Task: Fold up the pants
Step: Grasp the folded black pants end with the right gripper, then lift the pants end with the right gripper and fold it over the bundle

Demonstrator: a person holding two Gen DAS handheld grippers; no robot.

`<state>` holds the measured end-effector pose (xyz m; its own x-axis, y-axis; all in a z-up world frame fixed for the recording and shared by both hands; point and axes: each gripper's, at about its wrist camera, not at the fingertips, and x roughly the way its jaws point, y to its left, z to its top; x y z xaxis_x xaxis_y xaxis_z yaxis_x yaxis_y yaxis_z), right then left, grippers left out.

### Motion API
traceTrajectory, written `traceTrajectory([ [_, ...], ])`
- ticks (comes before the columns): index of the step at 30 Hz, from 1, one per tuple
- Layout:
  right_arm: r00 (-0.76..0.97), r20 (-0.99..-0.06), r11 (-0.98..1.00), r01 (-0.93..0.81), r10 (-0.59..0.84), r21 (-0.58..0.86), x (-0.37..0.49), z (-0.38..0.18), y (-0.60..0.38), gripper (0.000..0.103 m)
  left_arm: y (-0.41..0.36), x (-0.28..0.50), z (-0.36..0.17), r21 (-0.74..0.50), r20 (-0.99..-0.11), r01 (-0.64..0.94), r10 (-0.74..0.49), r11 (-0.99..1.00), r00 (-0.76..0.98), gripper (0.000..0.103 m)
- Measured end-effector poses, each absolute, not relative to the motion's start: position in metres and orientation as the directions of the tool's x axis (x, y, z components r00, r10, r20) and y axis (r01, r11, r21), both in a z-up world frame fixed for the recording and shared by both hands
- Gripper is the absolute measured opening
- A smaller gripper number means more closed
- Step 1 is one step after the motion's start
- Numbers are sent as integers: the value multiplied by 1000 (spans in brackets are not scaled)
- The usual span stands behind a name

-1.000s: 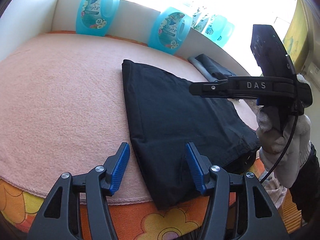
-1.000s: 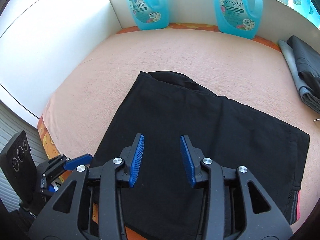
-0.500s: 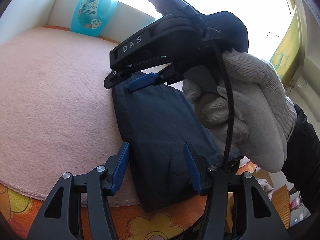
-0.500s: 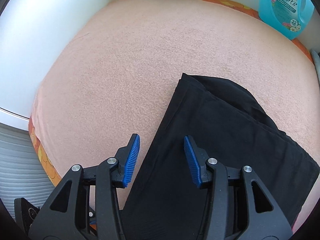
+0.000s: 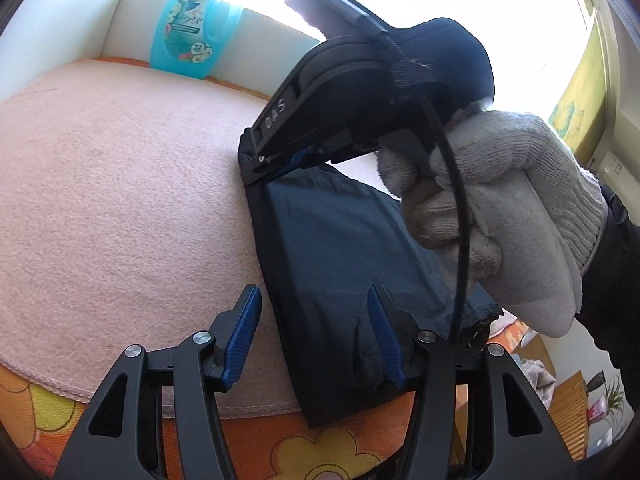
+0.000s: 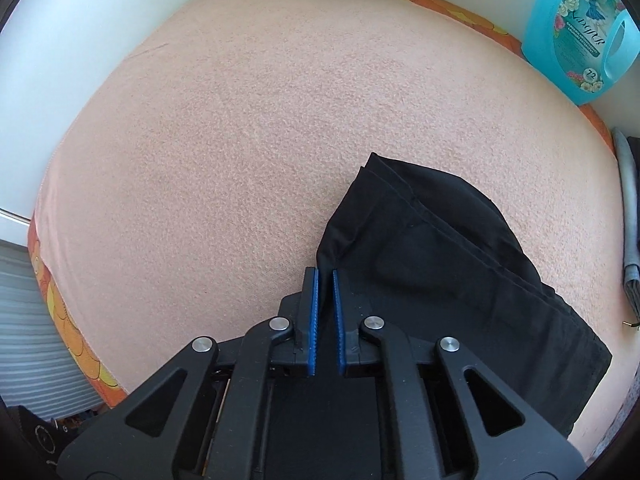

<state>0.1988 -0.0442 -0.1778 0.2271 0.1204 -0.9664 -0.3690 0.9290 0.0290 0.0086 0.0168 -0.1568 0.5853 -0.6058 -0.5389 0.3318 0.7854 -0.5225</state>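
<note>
Between the right claw (image 6: 324, 312) pads, pinched corner of pants (image 6: 440, 256); soft, limp layers, best held at folded edges. Left claw (image 5: 314, 340) spread above pants' near end on towel (image 5: 120, 184).

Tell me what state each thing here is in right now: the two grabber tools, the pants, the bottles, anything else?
Left gripper: open, fingers straddling the near edge of the pants.
Right gripper: shut on the pants' far corner.
Black pants: folded, lying on the towel, corner pinched and slightly raised.
Pink towel: spread flat.
Blue detergent bottles: upright against the wall.
Grey clothes: folded, at the towel's right edge.
</note>
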Motion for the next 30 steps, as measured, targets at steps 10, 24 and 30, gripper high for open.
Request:
traceTrajectory([
  [10,343,-899,930,-336,271,152,171,-126,-84,4,5,20,-157,-567,-531,380,-677,731,509,18],
  [24,495,-786,924,-279,370,260,139,-66,-185,4,-46,20,-109,-505,-477,559,-752,658,455,13],
  [30,552,-758,938,-209,347,277,124,-49,-245,4,-91,20,-97,-461,-479,648,-785,606,393,13],
])
